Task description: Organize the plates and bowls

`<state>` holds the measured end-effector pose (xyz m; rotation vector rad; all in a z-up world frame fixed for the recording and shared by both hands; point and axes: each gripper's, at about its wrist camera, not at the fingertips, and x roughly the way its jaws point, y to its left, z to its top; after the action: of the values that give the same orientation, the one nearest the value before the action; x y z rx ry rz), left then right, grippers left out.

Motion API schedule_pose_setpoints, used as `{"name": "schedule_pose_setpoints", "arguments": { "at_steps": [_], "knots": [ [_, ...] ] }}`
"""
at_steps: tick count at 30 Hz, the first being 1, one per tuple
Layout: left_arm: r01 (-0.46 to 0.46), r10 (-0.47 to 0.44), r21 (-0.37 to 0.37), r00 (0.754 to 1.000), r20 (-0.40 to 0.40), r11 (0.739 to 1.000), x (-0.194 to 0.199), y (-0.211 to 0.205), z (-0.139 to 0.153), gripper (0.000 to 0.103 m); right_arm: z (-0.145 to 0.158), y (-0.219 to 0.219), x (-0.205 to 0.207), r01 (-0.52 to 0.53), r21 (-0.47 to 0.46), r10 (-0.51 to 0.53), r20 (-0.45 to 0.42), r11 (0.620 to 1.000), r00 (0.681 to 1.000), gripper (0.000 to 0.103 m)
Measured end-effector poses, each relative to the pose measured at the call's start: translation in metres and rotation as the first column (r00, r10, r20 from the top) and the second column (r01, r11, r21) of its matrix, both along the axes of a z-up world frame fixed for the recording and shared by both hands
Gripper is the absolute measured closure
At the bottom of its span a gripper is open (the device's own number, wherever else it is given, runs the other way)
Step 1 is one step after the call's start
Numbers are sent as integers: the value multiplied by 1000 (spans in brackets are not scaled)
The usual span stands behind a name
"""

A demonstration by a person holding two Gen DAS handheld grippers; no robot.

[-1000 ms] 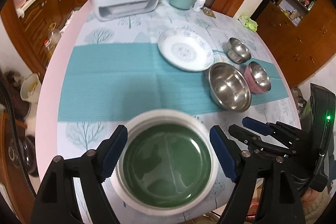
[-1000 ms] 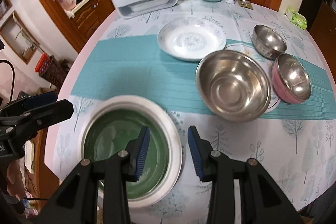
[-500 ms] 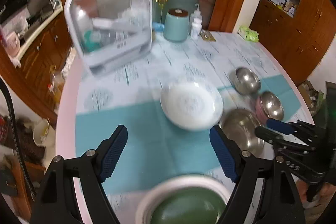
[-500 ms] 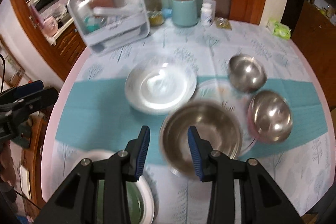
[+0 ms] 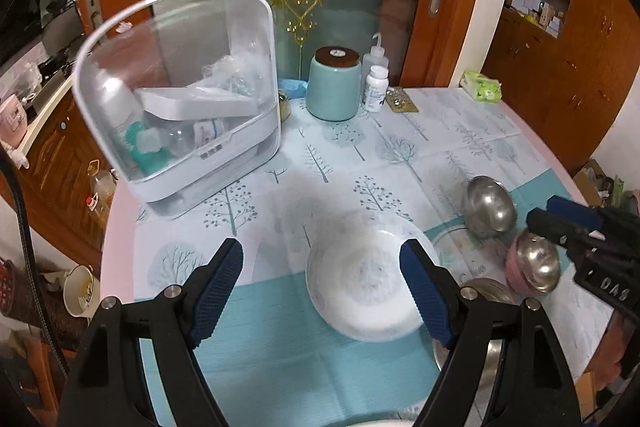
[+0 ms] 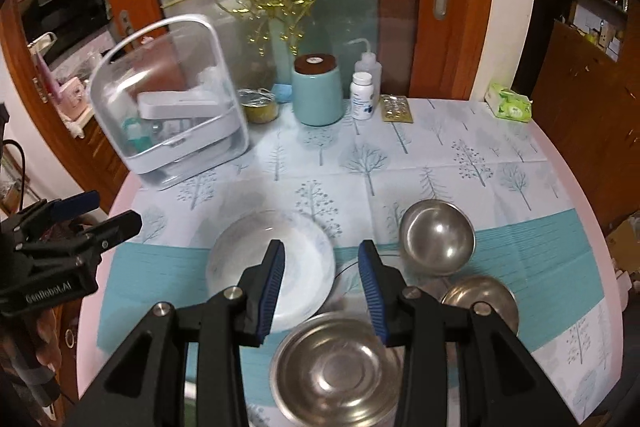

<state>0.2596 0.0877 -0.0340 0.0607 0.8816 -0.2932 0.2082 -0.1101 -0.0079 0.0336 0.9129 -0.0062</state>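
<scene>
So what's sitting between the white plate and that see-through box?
Nothing: only bare tree-print tablecloth lies between the white plate and the clear box, in the right wrist view.

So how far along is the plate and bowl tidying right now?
Barely started. Nothing looks stacked: the white plate, big steel bowl, small steel bowl and pink bowl sit separately. Left gripper and right gripper are open and empty. All sorting remains.

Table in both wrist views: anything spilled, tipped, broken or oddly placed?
Nothing stands out. The white patterned plate, large steel bowl, small steel bowl and pink-sided steel bowl all sit upright on the tree-print tablecloth, with no spill showing. Both claws are open and empty.
</scene>
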Motion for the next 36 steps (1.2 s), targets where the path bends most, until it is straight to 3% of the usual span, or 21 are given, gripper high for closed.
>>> {"name": "schedule_pose_setpoints", "arguments": {
  "at_steps": [4,7,12,19,22,26,29,31,33,36],
  "knots": [
    [-18,20,26,995,-98,999,33,-5,-42,23,-26,-11,29,18,17,-16,-74,1000,997,61],
    [-39,41,12,974,-224,999,58,-3,-82,23,-59,-19,48,25,45,-17,-163,999,987,61],
    [-69,75,28,944,-323,997,80,0,-132,23,-120,-35,74,76,82,-48,-309,994,950,61],
    [-59,44,-21,906,-421,998,87,-2,-170,25,-162,-40,91,103,178,-22,-404,979,914,62],
    [-33,19,-23,900,-435,999,86,-7,-177,28,-172,-36,96,95,186,-5,-431,978,902,71],
    [-5,-18,-47,880,-475,999,87,-13,-187,48,-182,-33,99,98,221,15,-459,970,888,84],
    [-6,-26,-65,878,-478,998,87,-14,-189,55,-186,-32,101,93,235,28,-466,968,884,93],
    [-2,-32,-70,876,-482,998,89,-15,-191,63,-187,-29,100,83,233,35,-463,969,886,93],
    [7,-42,-74,872,-488,997,89,-17,-194,81,-186,-27,99,74,223,37,-458,972,888,93],
    [17,-47,-66,872,-487,998,90,-19,-194,84,-187,-28,99,77,227,36,-456,971,889,93]
  ]
}}
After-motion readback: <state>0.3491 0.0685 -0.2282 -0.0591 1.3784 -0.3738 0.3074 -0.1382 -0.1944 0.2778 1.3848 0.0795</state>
